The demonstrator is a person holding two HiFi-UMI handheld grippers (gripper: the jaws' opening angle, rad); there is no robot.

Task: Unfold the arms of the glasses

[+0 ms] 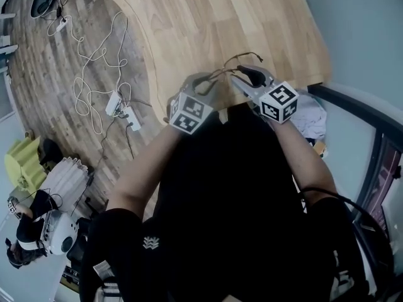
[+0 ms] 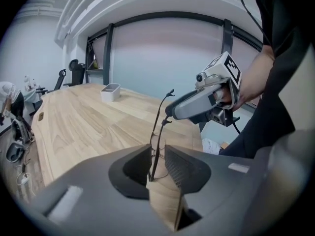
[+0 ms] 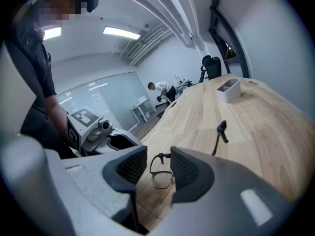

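The thin dark-framed glasses (image 1: 234, 60) hang over the near edge of the wooden table (image 1: 208, 17), between my two grippers. In the left gripper view one arm of the glasses (image 2: 158, 132) rises from between the jaws of my left gripper (image 2: 157, 154). It lies against the left jaw, and a gap shows beside it. In the right gripper view the glasses' front (image 3: 161, 176) fills the gap of my right gripper (image 3: 158, 156), which is closed on it. The unfolded arm (image 3: 219, 132) sticks up beyond the right jaw. The left gripper (image 1: 211, 80) and right gripper (image 1: 242, 74) nearly meet.
A white tray (image 2: 110, 91) stands far back on the table. White cables and power strips (image 1: 101, 87) lie on the floor to the left. A window frame (image 1: 378, 143) runs along the right. A person (image 3: 158, 87) stands far off.
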